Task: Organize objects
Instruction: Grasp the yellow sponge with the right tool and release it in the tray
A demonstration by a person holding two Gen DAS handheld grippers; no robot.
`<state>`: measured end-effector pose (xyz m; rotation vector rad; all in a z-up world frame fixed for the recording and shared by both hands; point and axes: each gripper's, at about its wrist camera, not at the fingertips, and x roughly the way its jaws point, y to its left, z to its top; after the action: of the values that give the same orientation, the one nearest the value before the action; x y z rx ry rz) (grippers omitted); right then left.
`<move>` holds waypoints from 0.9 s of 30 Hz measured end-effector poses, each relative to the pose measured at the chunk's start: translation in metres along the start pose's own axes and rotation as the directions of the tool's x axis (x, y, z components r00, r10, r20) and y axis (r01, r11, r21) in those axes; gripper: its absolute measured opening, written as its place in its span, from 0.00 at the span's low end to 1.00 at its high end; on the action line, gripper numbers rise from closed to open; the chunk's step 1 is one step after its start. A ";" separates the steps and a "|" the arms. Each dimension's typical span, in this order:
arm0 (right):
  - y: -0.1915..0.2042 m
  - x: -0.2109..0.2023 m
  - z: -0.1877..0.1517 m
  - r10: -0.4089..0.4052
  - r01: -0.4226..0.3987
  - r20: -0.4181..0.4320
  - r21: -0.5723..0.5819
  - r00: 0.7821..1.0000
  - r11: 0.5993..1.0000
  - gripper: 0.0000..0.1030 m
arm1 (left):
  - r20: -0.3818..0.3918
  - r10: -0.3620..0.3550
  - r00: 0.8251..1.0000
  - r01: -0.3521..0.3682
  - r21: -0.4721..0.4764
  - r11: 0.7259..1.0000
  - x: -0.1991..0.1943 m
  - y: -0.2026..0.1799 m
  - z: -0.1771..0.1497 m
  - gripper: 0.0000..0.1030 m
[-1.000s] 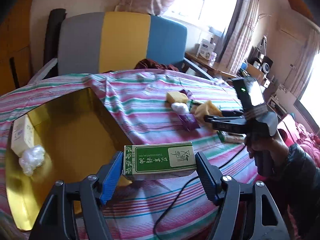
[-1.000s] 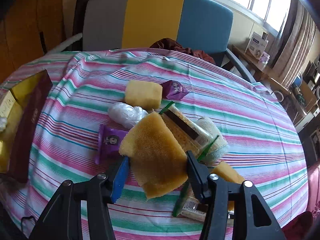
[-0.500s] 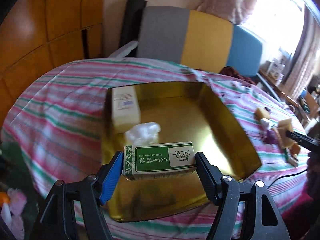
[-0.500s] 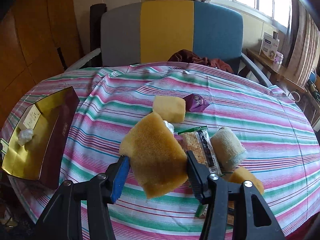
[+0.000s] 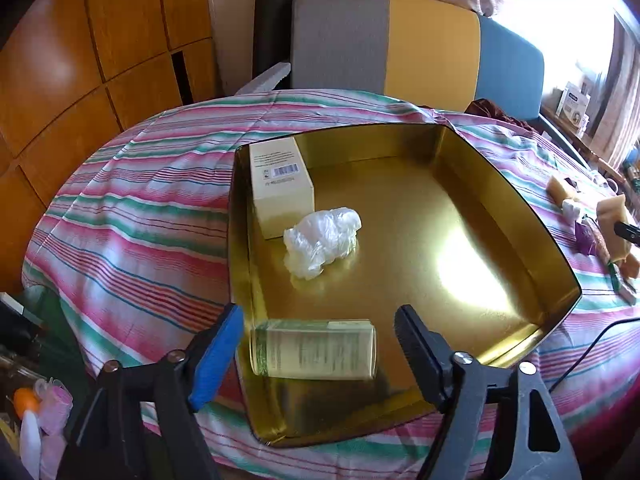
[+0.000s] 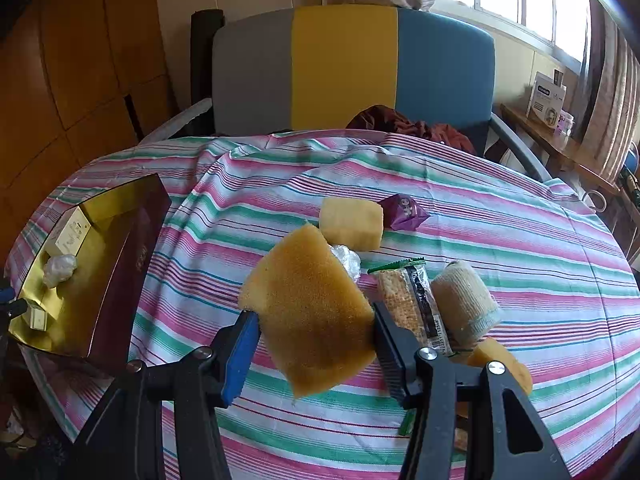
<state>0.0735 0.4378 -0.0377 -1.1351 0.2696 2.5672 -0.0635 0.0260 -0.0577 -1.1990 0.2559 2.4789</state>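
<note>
Left tool (image 5: 320, 344) jaws just opened, dropping green box (image 5: 314, 349) into gold tray (image 5: 560, 272) near-left corner with other sorted items; right tool (image 6: 314, 338) clamps sponge (image 6: 310, 312) above table (image 6: 520, 232), probably next in.

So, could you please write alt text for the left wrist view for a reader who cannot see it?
The left gripper, jaws just opened, frames a green box in a gold tray on a striped tablecloth. A cream box and crumpled plastic lie farther in.
</note>
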 end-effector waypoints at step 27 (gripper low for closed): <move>0.235 0.001 0.035 0.326 -0.355 -0.170 -0.182 0.930 0.917 0.56 | 0.107 0.117 0.987 -0.088 -0.242 0.966 -0.039 0.066 -0.003 0.84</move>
<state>-0.0365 0.2295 -0.0057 -1.4591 0.2517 2.8807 -0.0655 -0.0451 -0.0287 -1.1446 -0.0119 2.7216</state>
